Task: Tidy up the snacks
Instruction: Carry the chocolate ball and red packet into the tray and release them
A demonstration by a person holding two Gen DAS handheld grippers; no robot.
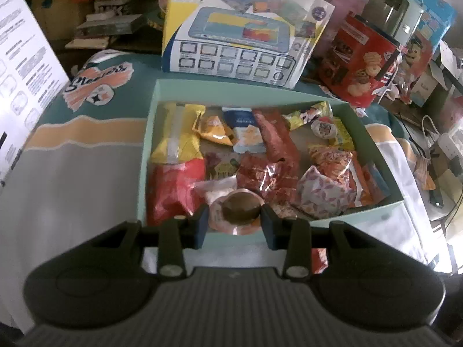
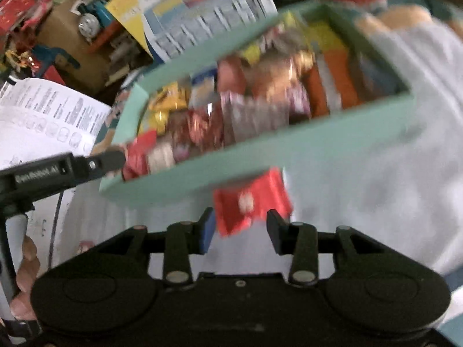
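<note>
Here, left gripper point(image 1: 234, 225) pinching a round pink-wrapped snack point(image 1: 235, 212) above the near edge of the mint box point(image 1: 144, 156) of snacks, right gripper point(image 2: 241, 232) spread, red packet point(image 2: 250, 201) lying on the cloth just ahead of its fingers

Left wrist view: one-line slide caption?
Left gripper holds a round snack over the near edge of the full snack box.

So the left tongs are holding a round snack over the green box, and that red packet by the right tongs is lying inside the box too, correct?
Not quite. The red packet lies outside the green box, on the cloth in front of its near wall, between the open right tongs; the right wrist view shows this. The rest holds: the left tongs do grip a round snack over the box.
</note>
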